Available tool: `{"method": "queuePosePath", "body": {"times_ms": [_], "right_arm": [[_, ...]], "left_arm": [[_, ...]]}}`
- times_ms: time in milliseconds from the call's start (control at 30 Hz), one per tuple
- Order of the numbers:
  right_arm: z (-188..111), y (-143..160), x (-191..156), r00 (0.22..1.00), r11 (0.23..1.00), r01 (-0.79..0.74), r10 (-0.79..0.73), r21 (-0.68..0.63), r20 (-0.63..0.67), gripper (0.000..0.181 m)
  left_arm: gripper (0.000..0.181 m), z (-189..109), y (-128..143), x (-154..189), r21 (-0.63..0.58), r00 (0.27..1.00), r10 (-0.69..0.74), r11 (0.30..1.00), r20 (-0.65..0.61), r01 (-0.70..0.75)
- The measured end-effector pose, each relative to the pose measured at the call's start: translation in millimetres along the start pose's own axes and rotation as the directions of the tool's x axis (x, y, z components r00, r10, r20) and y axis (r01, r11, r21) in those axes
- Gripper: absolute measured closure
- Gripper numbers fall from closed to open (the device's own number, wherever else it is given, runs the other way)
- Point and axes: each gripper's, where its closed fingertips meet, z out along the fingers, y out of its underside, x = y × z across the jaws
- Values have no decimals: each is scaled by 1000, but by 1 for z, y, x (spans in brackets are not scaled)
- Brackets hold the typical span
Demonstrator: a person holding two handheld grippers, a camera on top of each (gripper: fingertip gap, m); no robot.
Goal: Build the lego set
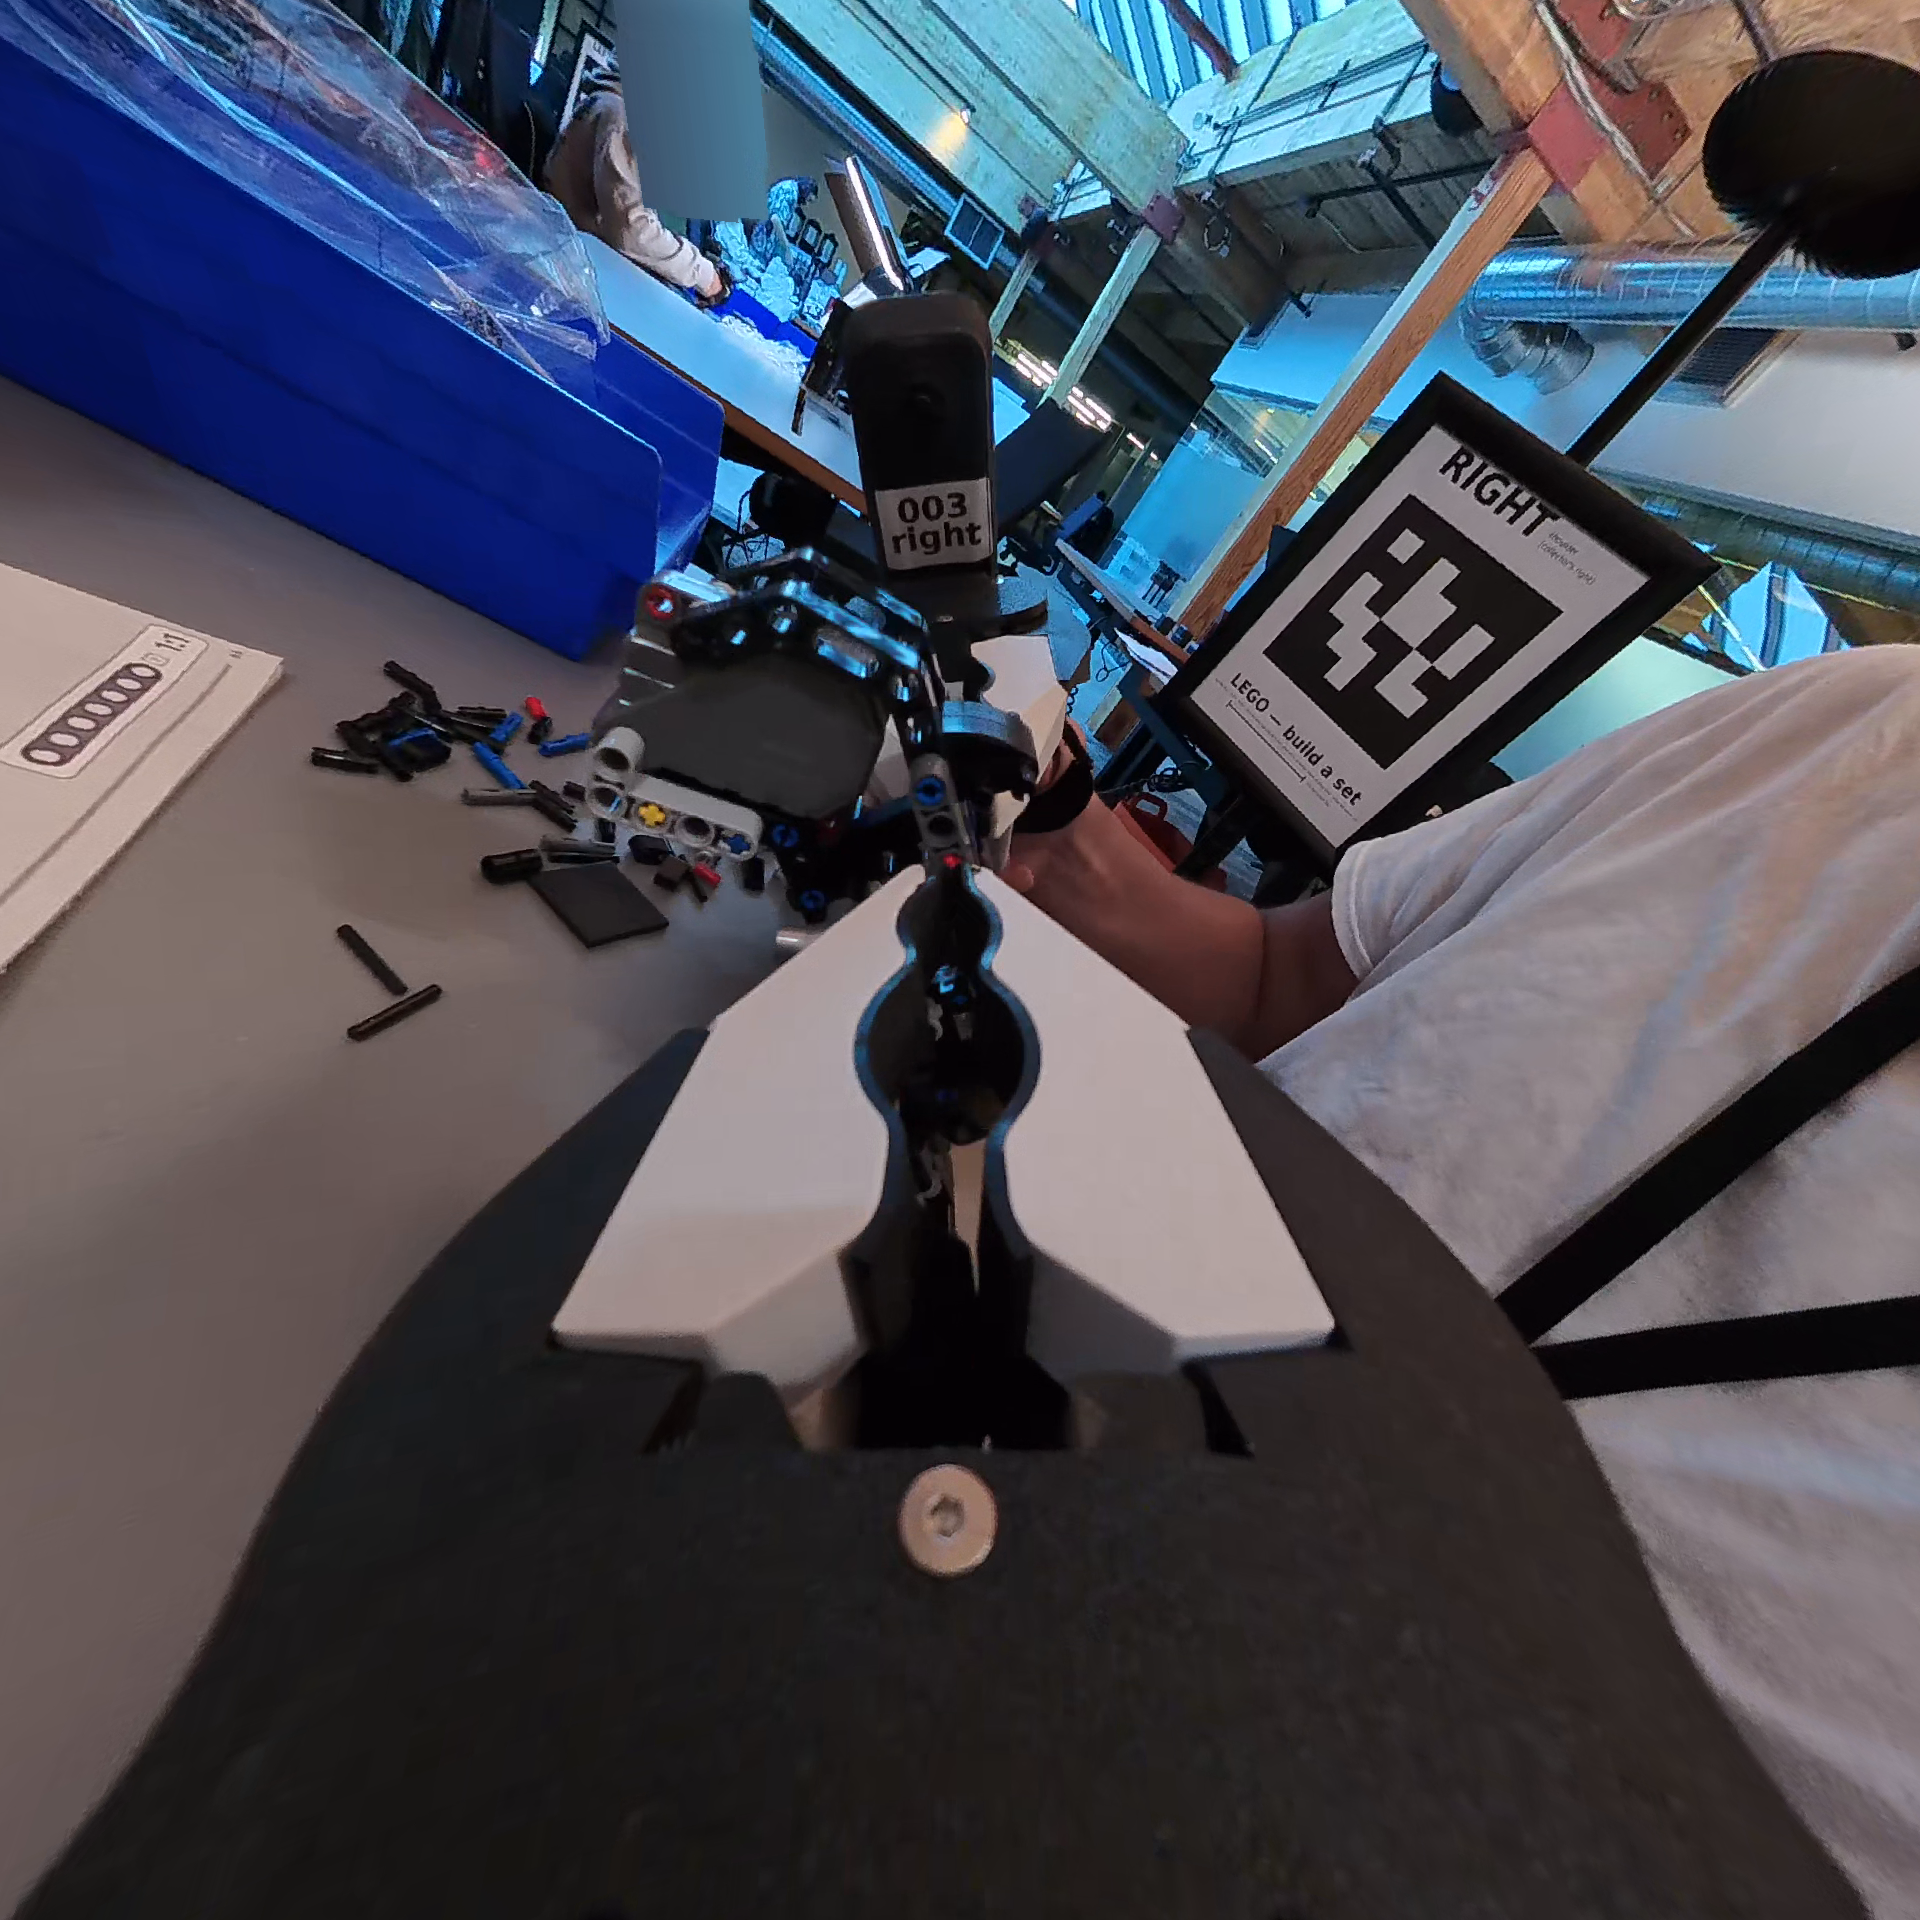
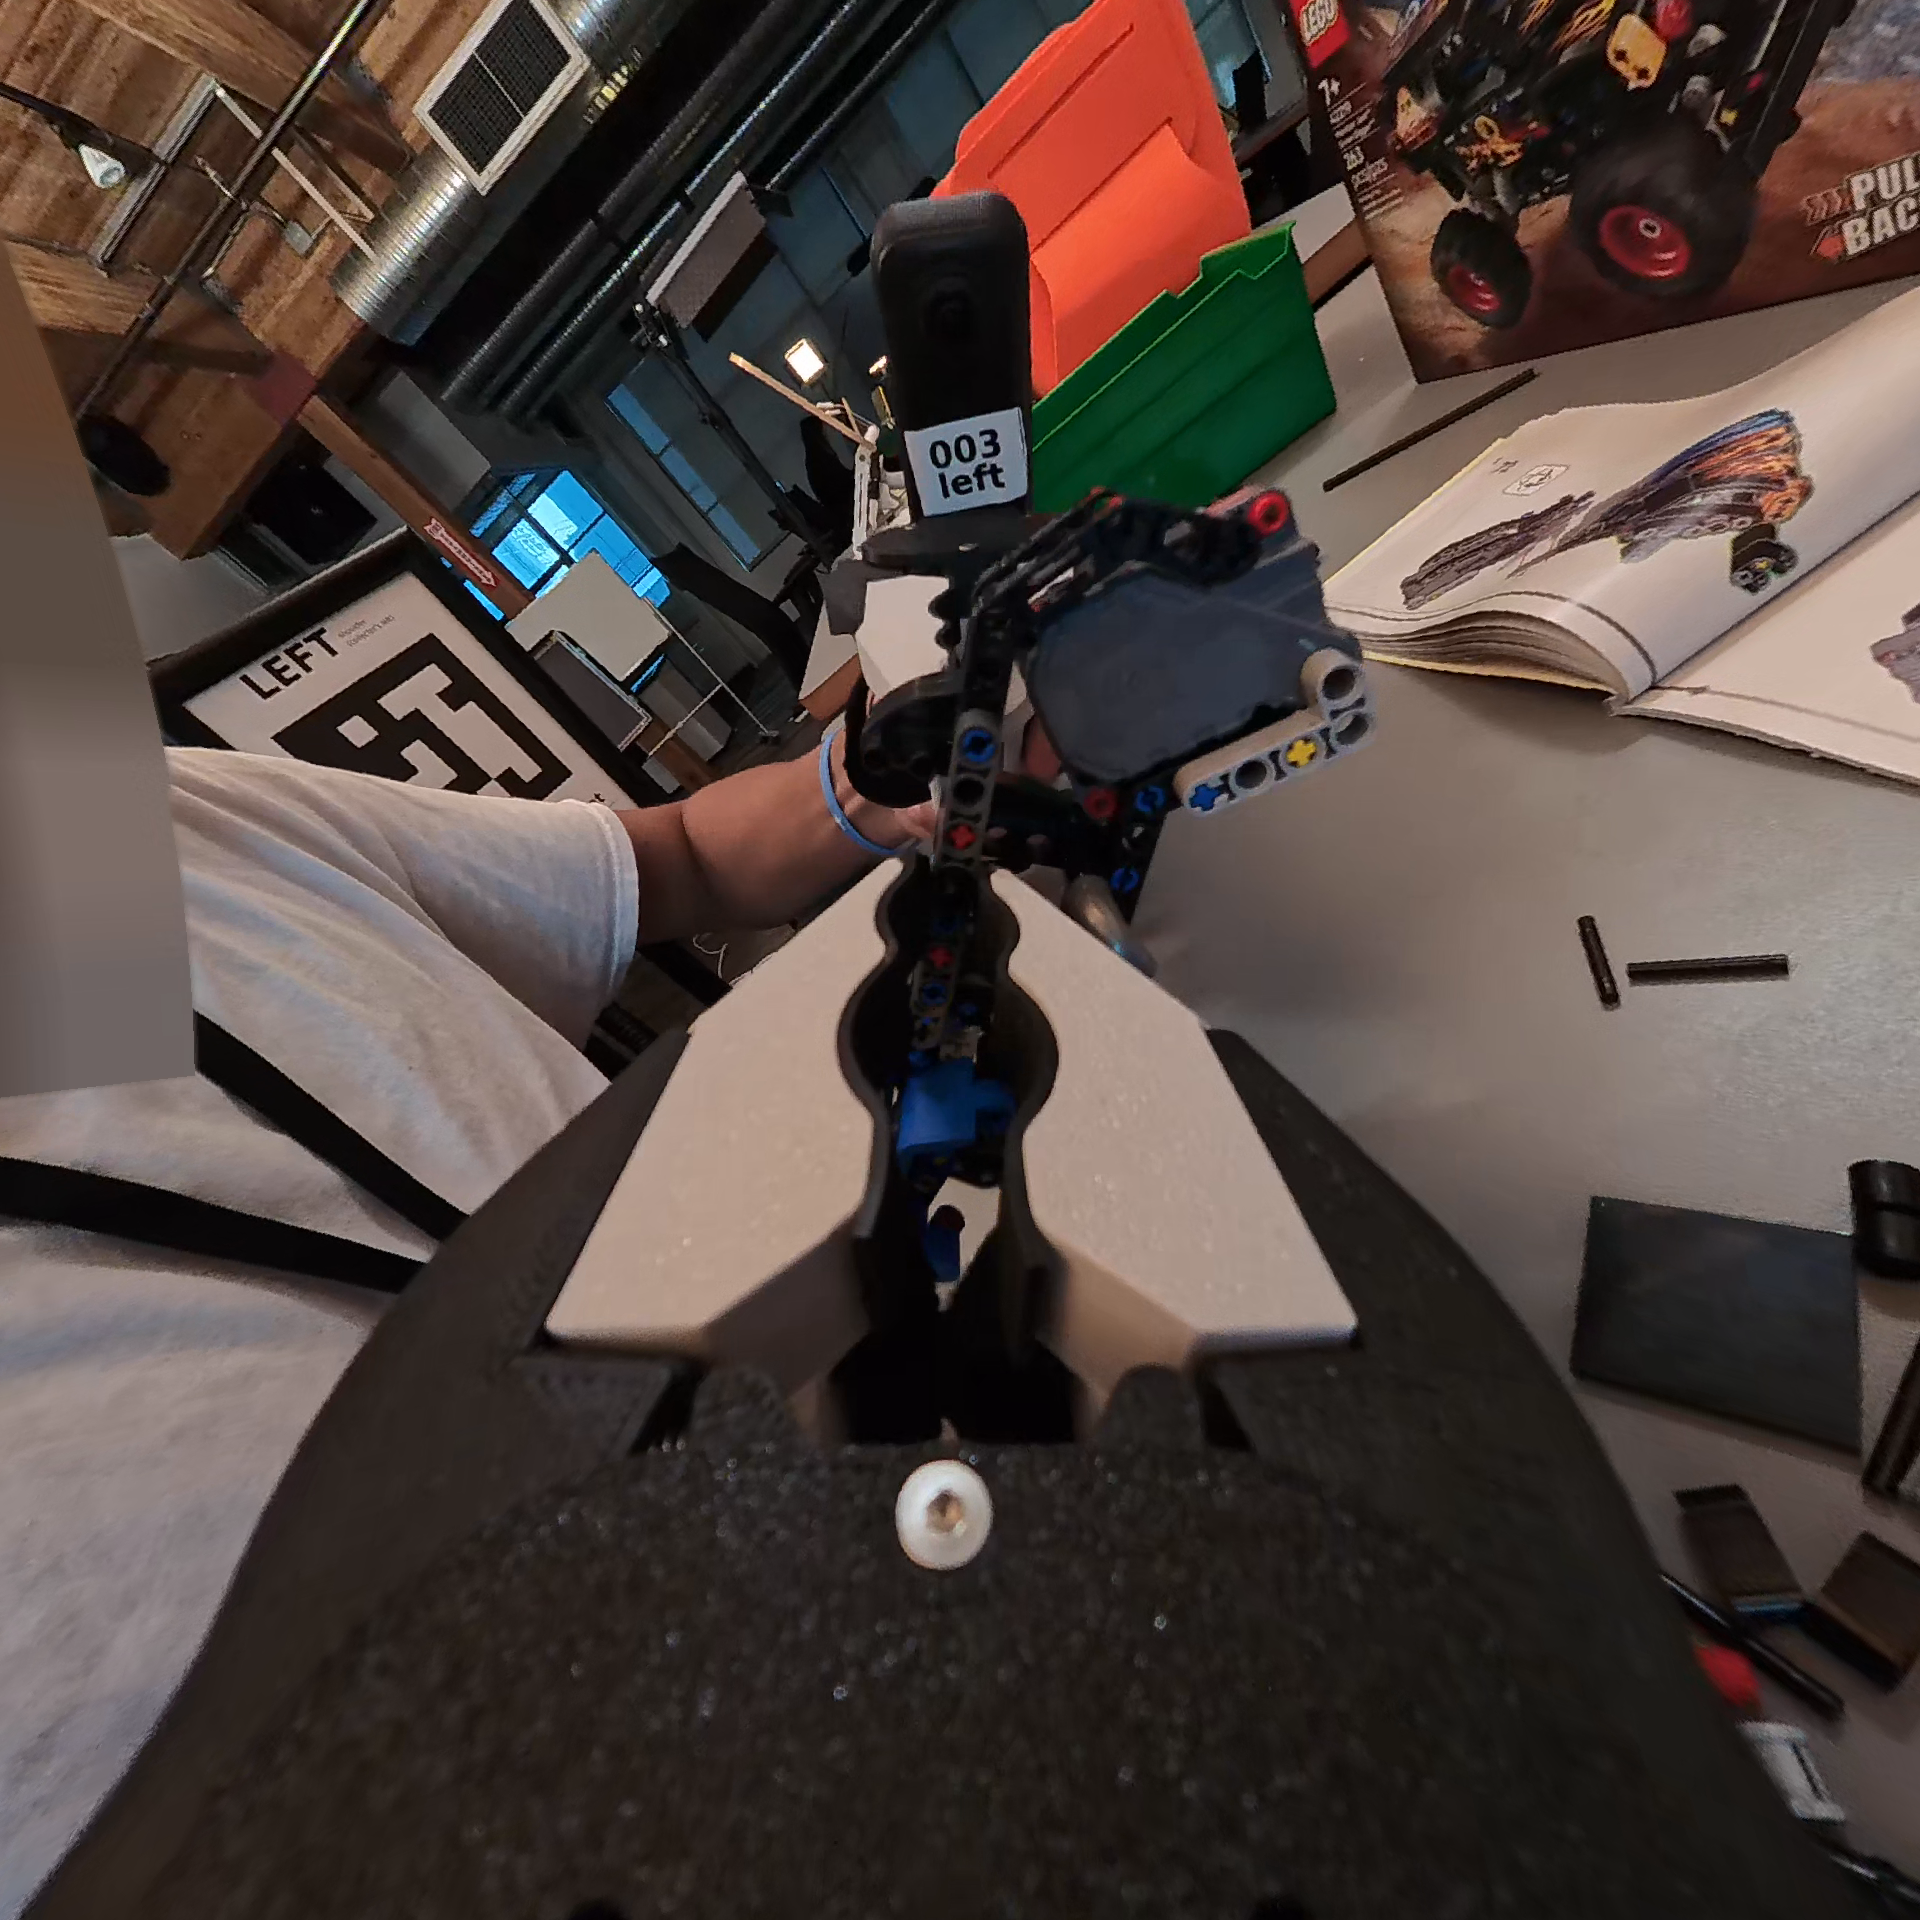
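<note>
Tongs (image 1: 948, 883) (image 2: 940, 873) gripping lego frame (image 1: 774, 717)

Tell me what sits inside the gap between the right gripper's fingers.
Inside the right gripper, a black studded beam of the lego assembly runs down the gap, with blue and red pins and a blue connector piece lower down. Its bottom end is hidden in the dark slot.

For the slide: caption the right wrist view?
Right hand-held gripper shut on lego frame, manual open beside.
</note>
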Motion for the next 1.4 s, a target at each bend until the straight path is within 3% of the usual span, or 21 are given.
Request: {"method": "queuePosePath", "body": {"times_ms": [267,533,700,833,1000,1167,1400], "right_arm": [[8,8,1,998,997,60,-62,-49,-32,175],[11,-9,5,993,995,77,-70,68,-96,168],[10,-23,15,992,974,-103,115,202,-50,170],[13,-16,10,995,986,-91,97,138,-34,174],[6,-17,6,998,988,-63,66,141,-16,175],[7,-17,2,999,991,-40,42,130,-13,174],[8,-17,1,999,991,-29,31,128,-13,175]], "left_arm": [[181,-1,-6,2,55,1000,-4,998,-9,4],[181,-2,-10,-2,82,1000,-24,996,10,23],[181,-2,-11,-1,85,999,-39,996,1,39],[181,4,-8,5,72,999,-35,997,-17,36],[181,-15,-24,-4,120,999,-51,992,2,50],[181,-3,-8,2,24,1000,-12,1000,6,12],[181,-4,-8,-3,38,999,-20,999,25,19]]}}
